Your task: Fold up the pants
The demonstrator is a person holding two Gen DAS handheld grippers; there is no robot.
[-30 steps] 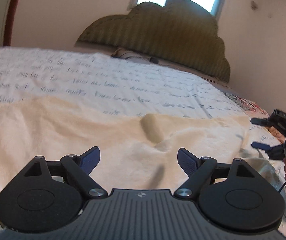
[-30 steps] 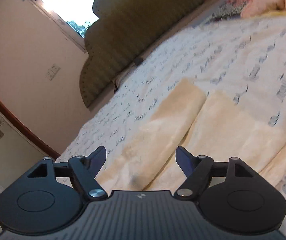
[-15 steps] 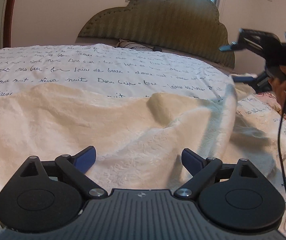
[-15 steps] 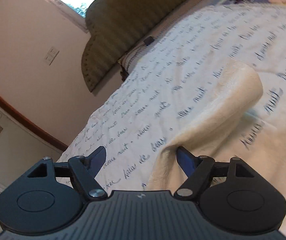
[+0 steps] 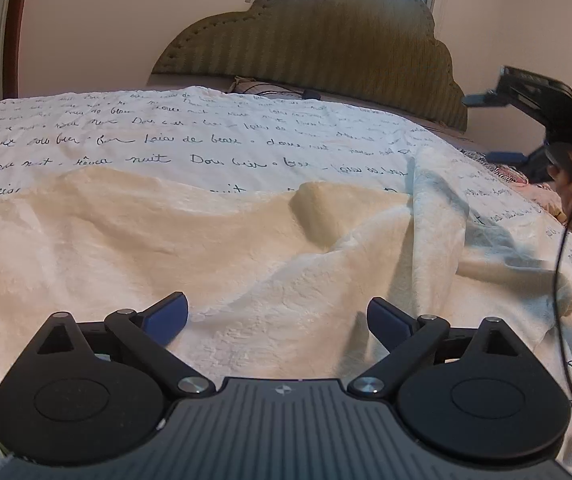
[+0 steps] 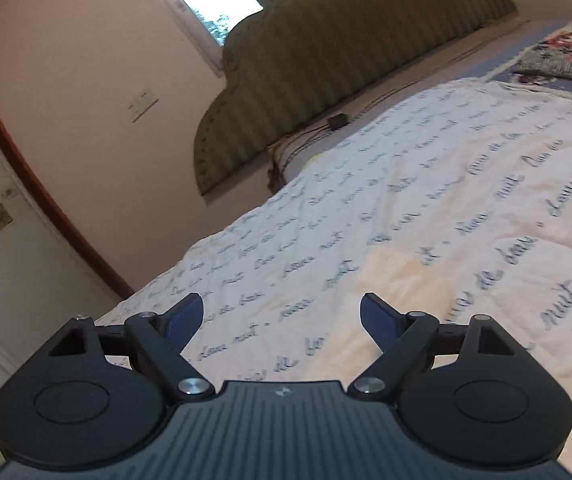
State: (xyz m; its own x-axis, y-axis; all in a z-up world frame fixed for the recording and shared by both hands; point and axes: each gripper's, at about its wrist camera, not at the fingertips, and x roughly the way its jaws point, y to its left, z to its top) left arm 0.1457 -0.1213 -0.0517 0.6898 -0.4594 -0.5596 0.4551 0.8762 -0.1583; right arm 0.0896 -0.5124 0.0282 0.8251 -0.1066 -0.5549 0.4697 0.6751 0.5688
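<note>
Open bedspread (image 5: 205,136) lies beyond the rumpled pants (image 5: 165,248); the headboard (image 5: 326,48) blocks the far end.

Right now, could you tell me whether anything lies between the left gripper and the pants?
Nothing visible does. The left gripper hangs open right over the cream pants, which lie rumpled on the bedspread. The right gripper is off to the side, raised, not in the path.
</note>
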